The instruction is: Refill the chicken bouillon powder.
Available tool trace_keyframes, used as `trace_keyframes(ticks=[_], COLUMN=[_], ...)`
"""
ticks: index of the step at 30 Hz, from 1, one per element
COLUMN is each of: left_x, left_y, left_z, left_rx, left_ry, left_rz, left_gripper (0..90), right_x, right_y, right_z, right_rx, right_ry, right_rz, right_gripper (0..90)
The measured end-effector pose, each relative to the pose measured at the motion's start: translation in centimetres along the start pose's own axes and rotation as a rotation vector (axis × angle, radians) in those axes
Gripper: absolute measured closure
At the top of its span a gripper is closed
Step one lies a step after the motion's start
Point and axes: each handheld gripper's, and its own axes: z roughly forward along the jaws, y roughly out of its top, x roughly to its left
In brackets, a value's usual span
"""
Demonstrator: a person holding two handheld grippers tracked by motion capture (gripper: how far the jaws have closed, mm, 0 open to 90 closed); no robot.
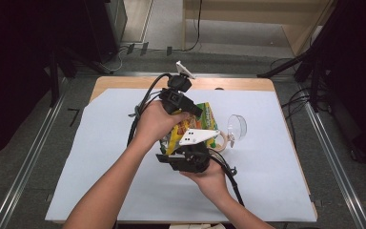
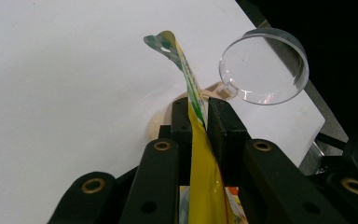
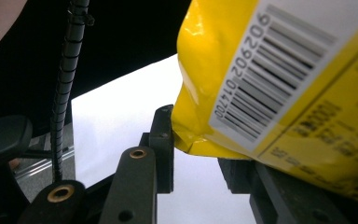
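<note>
A yellow and green snack bag (image 1: 206,116) hangs above the white sheet, held between both grippers. My left gripper (image 1: 195,112) comes in from above and is shut on the bag's thin upper edge (image 2: 193,100), which runs up between its black pads. In the left gripper view the pinch sits at my left gripper (image 2: 200,114). My right gripper (image 1: 178,145), held from below, has the bag's barcode corner (image 3: 242,88) between its jaws. One pad (image 3: 164,135) presses the bag's side and the other is partly hidden behind the bag. My right gripper (image 3: 196,140) is closed on that corner.
A clear round cup (image 1: 237,126) lies on its side just right of the bag, beside a tan ring-shaped piece (image 1: 222,141). The white sheet (image 1: 100,157) covers most of the wooden table (image 1: 124,82). Cables trail from both grippers.
</note>
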Motion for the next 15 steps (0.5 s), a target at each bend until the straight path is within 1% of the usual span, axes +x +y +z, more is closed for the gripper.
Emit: trace_keyframes(ticks=[11,15], left_x=[0.08,0.23], left_y=[0.08,0.32], left_z=[-0.15,0.03], left_rx=[-0.01,-0.011], left_ry=[0.005,0.007], left_rz=[0.003,0.0], left_gripper=[81.0,81.0], right_x=[-0.12,-0.39], right_y=[0.01,0.08], right_z=[0.08,0.19], right_rx=[-0.007,-0.009], right_ry=[-0.004,-0.006], right_rz=[-0.011,-0.003], right_gripper=[70.6,70.5])
